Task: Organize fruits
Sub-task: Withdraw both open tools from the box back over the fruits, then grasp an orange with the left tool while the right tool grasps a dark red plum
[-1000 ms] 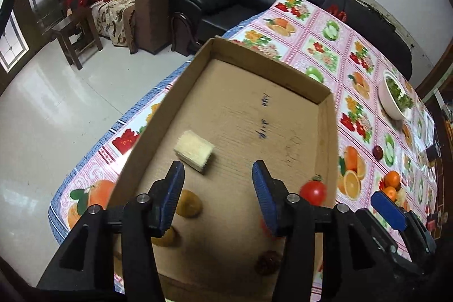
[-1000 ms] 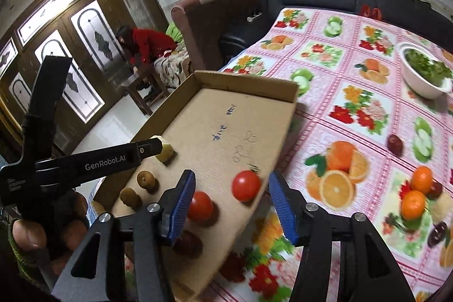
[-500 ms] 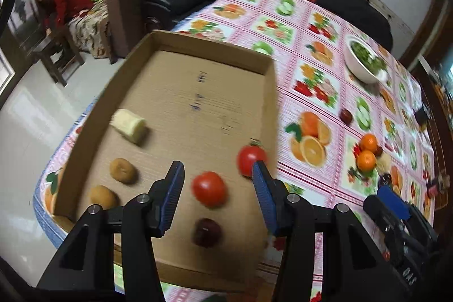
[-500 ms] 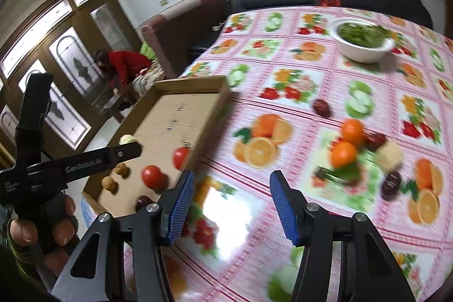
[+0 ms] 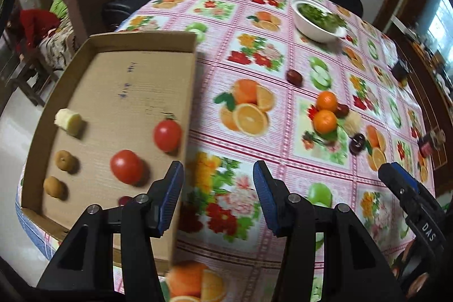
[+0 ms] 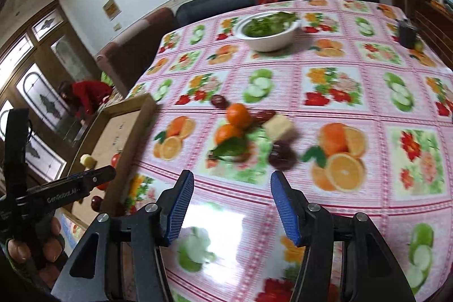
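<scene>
My right gripper (image 6: 231,207) has just been opening its fingers, nothing between them; my left gripper (image 5: 218,198) gapes empty too. Two round orange tangerines (image 6: 233,122) sit ahead on the fruit-print counter (image 6: 368,188); I'd straddle one squarely, then carry it to the shallow brown cardboard tray (image 5: 127,75).

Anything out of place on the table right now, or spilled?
Nothing is spilled or damaged. The only stray is one dark red fruit lying alone on the tablecloth, apart from the cluster around the two oranges. The bowl of greens sits upright, and the cardboard tray holds its fruit.
</scene>
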`<state>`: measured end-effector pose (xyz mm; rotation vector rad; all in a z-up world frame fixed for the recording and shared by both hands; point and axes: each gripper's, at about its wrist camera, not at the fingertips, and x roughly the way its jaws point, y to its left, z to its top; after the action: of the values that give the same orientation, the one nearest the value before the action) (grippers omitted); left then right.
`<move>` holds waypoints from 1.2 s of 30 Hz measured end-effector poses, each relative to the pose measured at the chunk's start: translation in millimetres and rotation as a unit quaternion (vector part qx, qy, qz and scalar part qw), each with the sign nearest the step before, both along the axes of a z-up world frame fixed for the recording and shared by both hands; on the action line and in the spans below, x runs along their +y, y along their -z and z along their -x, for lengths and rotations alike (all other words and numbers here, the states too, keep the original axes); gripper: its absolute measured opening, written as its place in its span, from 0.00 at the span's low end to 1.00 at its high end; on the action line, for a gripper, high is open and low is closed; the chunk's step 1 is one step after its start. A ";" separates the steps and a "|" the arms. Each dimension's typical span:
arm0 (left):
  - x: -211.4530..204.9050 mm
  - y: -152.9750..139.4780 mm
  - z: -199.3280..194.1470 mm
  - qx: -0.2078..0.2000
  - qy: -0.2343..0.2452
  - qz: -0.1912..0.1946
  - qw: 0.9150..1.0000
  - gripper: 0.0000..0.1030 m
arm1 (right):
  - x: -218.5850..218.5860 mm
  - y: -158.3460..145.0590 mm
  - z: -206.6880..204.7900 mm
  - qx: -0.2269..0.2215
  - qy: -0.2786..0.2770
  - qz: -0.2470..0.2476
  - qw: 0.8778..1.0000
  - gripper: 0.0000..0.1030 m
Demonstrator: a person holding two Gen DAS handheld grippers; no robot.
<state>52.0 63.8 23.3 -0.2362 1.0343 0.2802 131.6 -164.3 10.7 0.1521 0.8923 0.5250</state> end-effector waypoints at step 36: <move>-69.1 40.6 -106.4 0.033 0.131 0.090 0.987 0.49 | 9.5 47.6 -57.1 0.010 0.009 0.071 0.997 0.30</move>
<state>158.4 -5.3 -17.4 -0.2506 1.1433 -0.0449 188.7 -154.8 -36.9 0.0361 0.9440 0.4428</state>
